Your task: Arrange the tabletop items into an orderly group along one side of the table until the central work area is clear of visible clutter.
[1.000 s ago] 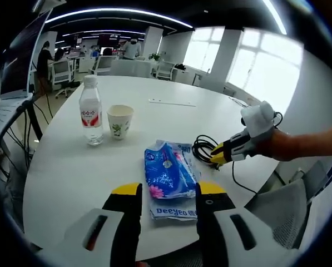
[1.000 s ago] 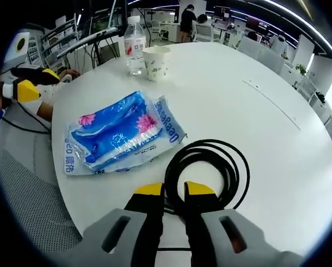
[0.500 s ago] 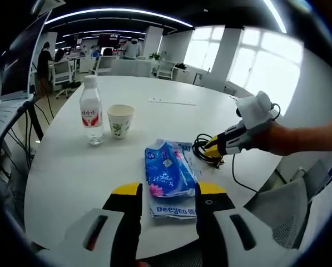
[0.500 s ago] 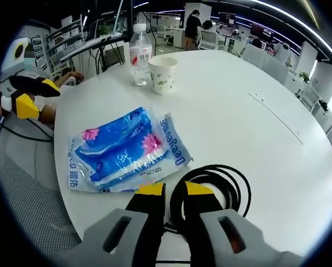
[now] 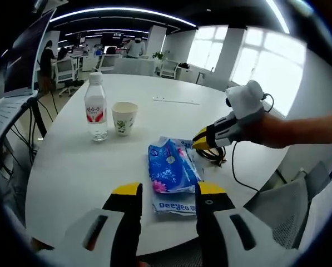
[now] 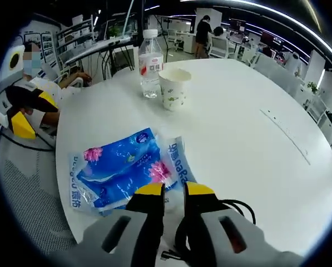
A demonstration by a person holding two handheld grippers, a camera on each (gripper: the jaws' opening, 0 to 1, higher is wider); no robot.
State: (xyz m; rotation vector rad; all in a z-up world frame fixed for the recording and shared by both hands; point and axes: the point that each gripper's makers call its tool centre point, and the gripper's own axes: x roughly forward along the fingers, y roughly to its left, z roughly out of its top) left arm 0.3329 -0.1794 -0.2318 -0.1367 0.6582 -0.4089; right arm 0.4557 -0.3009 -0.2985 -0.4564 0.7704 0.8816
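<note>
A blue tissue pack [image 5: 168,167] [image 6: 121,172] lies near the round white table's [image 5: 71,161] front edge. Just before it my left gripper [image 5: 168,192] stands open, with nothing between its jaws. A water bottle [image 5: 95,108] [image 6: 150,64] and a paper cup [image 5: 124,118] [image 6: 174,88] stand upright side by side further back. My right gripper [image 6: 174,192] [image 5: 202,140] is shut on a coiled black cable [image 5: 214,156] [image 6: 238,210], right beside the tissue pack. Most of the coil is hidden under the jaws in the right gripper view.
A thin white strip [image 5: 174,100] [image 6: 285,133] lies flat on the far half of the table. A grey mesh chair [image 5: 288,206] stands off the table's edge. A person holding my left gripper [image 6: 24,119] sits at the rim. Desks and chairs fill the office behind.
My right gripper has carried the cable coil toward the tissue pack, and less of the coil shows ahead of its jaws. The left gripper has barely moved.
</note>
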